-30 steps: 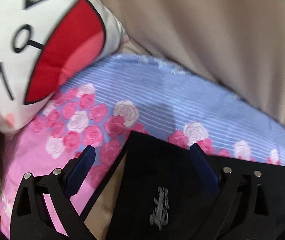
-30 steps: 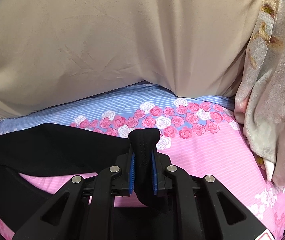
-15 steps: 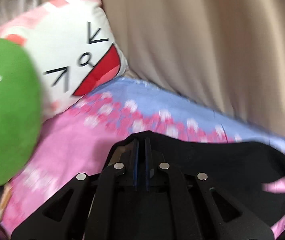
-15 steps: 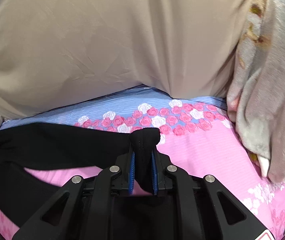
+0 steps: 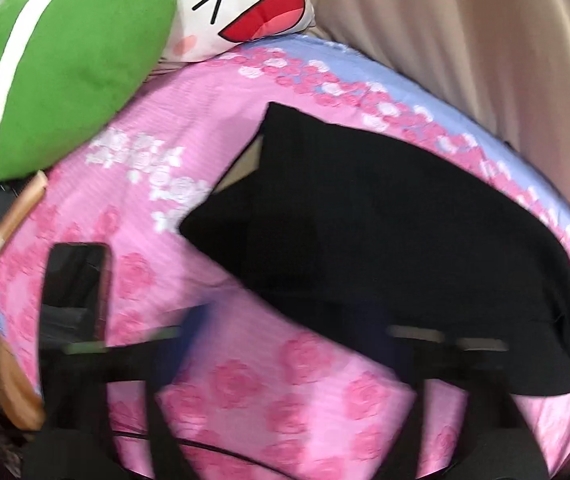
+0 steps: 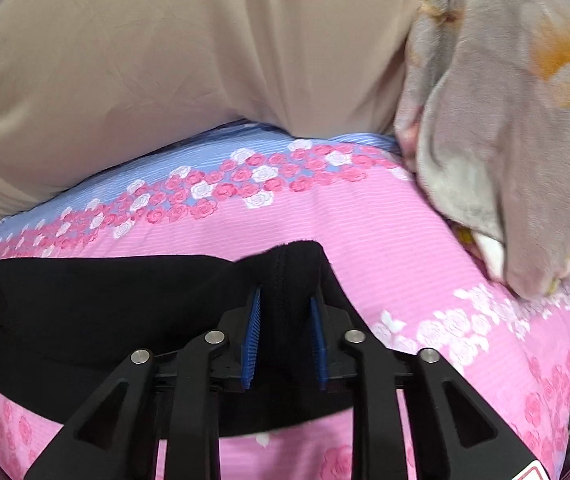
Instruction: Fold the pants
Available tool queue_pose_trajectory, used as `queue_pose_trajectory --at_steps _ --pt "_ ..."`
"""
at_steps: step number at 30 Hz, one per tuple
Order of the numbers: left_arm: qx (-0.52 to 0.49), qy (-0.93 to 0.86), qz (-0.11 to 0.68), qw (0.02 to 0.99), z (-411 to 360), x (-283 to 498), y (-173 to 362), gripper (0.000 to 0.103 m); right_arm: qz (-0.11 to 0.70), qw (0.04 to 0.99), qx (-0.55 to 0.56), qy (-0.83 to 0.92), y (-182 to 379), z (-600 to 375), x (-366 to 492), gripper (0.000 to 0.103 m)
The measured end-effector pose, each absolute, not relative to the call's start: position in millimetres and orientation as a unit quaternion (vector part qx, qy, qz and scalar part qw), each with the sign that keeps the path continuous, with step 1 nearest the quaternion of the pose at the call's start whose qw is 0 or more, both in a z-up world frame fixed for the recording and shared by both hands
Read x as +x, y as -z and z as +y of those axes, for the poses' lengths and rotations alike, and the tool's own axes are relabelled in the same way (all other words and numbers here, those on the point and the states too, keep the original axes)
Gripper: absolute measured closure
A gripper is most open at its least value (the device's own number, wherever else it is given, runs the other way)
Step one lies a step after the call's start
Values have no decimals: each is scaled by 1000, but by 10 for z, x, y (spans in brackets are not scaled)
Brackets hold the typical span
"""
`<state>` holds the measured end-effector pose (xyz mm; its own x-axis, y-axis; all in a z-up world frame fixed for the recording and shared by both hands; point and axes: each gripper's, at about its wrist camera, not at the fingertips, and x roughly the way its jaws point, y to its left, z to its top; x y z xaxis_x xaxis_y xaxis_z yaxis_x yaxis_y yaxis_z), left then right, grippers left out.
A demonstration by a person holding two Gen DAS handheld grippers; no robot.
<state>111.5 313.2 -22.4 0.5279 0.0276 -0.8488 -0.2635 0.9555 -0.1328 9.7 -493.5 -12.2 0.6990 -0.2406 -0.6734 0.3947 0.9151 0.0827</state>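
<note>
The black pants (image 5: 365,220) lie in a folded heap on the pink rose bedsheet (image 5: 245,400). My left gripper (image 5: 289,336) is blurred at the near edge of the heap. Its jaws are opening wide and no cloth is caught between them, though its right finger overlaps the pants' edge. In the right wrist view the pants (image 6: 85,312) spread to the left. A bunched fold of them stands between the blue pads (image 6: 253,328) of my right gripper (image 6: 285,296). Its jaws are opening, and the cloth still fills the gap and touches both pads.
A green cushion (image 5: 65,60) and a white cartoon-face pillow (image 5: 245,4) sit at the far left. A beige quilt (image 6: 165,80) bulges along the back. A grey floral blanket (image 6: 505,140) hangs at the right. A dark phone (image 5: 75,280) lies on the sheet near a wooden edge (image 5: 13,216).
My left gripper closed on the pants, then opened wide and pulled back, so the whole heap now shows. My right gripper's pads have spread a little around the fold and moved over the sheet.
</note>
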Motion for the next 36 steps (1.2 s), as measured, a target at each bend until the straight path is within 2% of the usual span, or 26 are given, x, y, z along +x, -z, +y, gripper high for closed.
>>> queue_pose_trajectory --at_steps 2,5,7,8,9,10,11,15,16,17,18,21,23,25,26,27,29,31,33,34,35,36 --pt "-134 -87 471 868 3042 1180 231 8 334 918 104 185 41 -4866 -22 68" --pt "-170 -75 487 853 3005 1343 328 8 321 921 98 198 -64 -4783 -195 63" --pt "-190 -69 493 846 3005 1411 408 19 316 922 99 201 -108 -4724 -312 63" --pt "-192 -67 492 847 3002 1433 423 45 315 921 101 205 -119 -4690 -393 61" --pt "-192 -68 492 846 3011 1455 432 81 314 921 103 206 -124 -4669 -447 60" --pt "-198 -69 498 841 3048 1482 443 94 315 921 105 205 -122 -4641 -492 60" --pt "-205 -65 500 839 3096 1488 430 98 316 920 103 207 -112 -4595 -529 60" --pt "-171 -63 481 858 3247 1335 49 98 318 920 116 199 -97 -4489 -668 59" --pt "-146 -81 479 861 3284 1275 -27 98 318 920 125 192 -81 -4473 -705 55" --pt "-122 -101 482 862 3313 1256 -33 97 319 920 130 188 -54 -4460 -728 48" --pt "-104 -123 493 855 3348 1275 26 94 321 919 131 188 -13 -4454 -730 46" --pt "-84 -161 529 829 3394 1324 303 91 340 908 155 189 180 -4524 -665 45" --pt "-68 -193 515 832 3314 1225 271 90 340 901 206 175 239 -4614 -647 45" --pt "-63 -205 493 843 3194 1101 129 72 327 901 242 149 214 -4627 -637 45" --pt "-66 -199 480 852 3118 1035 37 58 324 902 254 129 185 -4609 -591 43" --pt "-64 -188 467 862 2996 977 -72 54 325 902 259 118 170 -4589 -545 41" --pt "-49 -171 454 873 2782 917 -188 54 321 899 283 94 167 -4567 -381 32" --pt "-28 -142 444 884 2466 910 -269 48 322 895 301 70 206 -4559 -155 31" --pt "-23 -111 441 890 2183 924 -289 36 332 891 301 67 289 -4571 176 30" --pt "-19 -85 440 894 1972 943 -287 35 337 890 298 74 331 -4595 321 44" --pt "-15 -74 440 895 1844 961 -279 35 343 893 276 96 349 -4617 497 101" --pt "-11 -67 441 895 1736 1000 -254 35 349 893 265 105 329 -4643 584 98"
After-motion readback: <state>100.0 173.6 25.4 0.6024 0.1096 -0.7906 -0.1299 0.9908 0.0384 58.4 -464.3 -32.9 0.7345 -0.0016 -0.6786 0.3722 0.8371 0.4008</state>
